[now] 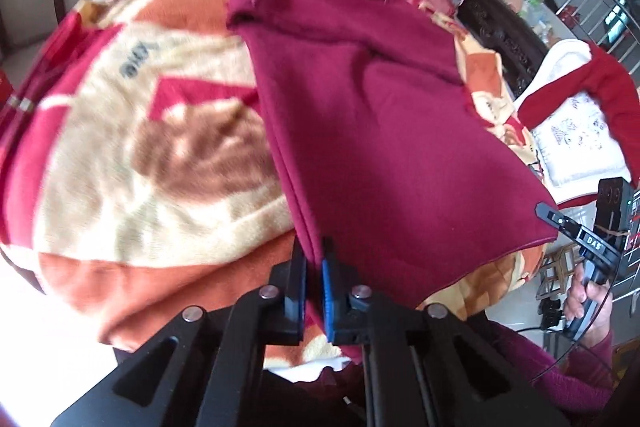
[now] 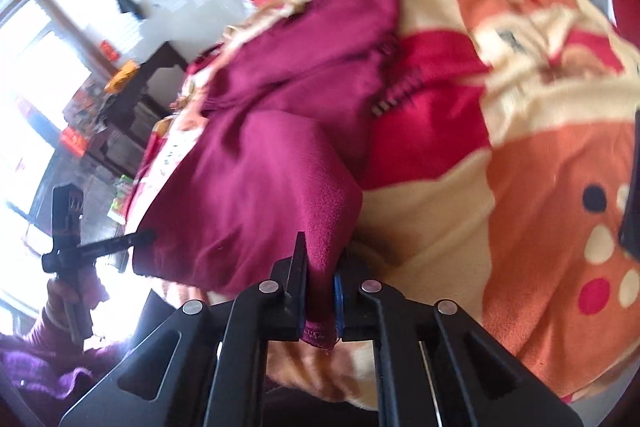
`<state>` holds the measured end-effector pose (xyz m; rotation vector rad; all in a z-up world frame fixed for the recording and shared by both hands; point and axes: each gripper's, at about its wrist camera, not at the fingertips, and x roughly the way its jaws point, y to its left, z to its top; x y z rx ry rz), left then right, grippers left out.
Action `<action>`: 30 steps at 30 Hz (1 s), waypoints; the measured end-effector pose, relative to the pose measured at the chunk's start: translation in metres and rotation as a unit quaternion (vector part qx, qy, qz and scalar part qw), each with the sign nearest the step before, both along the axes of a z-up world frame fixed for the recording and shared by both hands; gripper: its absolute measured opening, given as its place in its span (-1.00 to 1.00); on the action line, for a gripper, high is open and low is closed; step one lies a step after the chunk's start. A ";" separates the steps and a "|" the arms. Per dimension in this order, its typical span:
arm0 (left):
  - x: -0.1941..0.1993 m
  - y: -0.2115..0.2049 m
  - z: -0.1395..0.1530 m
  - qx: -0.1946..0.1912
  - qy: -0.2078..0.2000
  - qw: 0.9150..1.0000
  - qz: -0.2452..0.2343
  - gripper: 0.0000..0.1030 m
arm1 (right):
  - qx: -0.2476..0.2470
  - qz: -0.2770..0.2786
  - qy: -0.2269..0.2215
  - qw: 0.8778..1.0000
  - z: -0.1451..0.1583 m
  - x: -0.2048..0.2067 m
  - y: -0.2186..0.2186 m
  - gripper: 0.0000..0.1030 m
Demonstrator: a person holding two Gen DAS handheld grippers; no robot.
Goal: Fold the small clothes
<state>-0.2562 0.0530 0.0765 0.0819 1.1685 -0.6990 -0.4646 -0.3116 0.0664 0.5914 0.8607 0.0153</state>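
Your left gripper (image 1: 314, 267) is pinching the near edge of the dark magenta fleece garment (image 1: 360, 131), its black fingers pressed together on a folded seam with the blue pad (image 1: 327, 291) of one finger against the cloth. From that pinch the garment runs up and away from you, lifted off the plush blanket with orange, cream and red patches (image 1: 120, 155) at the near end and lying on it at the far end, where a cuff or hem shows a torn-looking edge.

Your right gripper (image 2: 320, 279) is clamped on another edge of the same magenta garment (image 2: 256, 195); a stitched hem hangs down between the two black fingers, just below the pinch. The cloth bulges up from there and drapes back over the patterned blanket (image 2: 540, 187) (the far part is blurred, so its folds are hard to read).

In the left wrist view you can see your right hand (image 1: 588, 297) around the handle of the other gripper, at the right edge beyond the garment's corner. In the right wrist view your left hand (image 2: 70, 291) grips its handle at the lower left, with the tool's black tip touching the garment's side.

Beyond the blanket, the left wrist view shows a white cushion with red trim (image 1: 572, 131) lying to the right, apart from the garment.
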 end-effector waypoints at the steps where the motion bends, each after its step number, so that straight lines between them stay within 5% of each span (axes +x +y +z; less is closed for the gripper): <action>1: -0.002 0.007 0.005 -0.001 -0.007 1.000 0.001 -0.88 | -0.001 0.005 -0.004 1.000 0.005 -0.002 0.003 -1.00; 6: -0.004 0.027 -0.005 0.015 -0.007 1.000 0.014 -0.88 | 0.000 0.055 0.009 0.998 0.006 -0.013 0.028 -1.00; 11: -0.011 0.011 -0.021 0.061 -0.029 0.998 0.002 -0.87 | 0.026 0.030 0.061 0.997 -0.032 -0.008 0.018 -1.00; 17: -0.015 0.002 -0.031 0.096 -0.051 0.994 -0.002 -0.81 | 0.042 0.034 0.076 0.996 -0.042 0.000 0.012 -1.00; 27: -0.013 0.004 -0.040 0.109 -0.044 0.993 0.006 -0.25 | 0.040 0.041 0.091 0.994 -0.044 0.008 0.016 -0.87; 30: -0.014 0.005 -0.041 0.107 -0.041 0.993 0.007 -0.24 | 0.043 0.040 0.093 0.994 -0.045 0.007 0.015 -0.86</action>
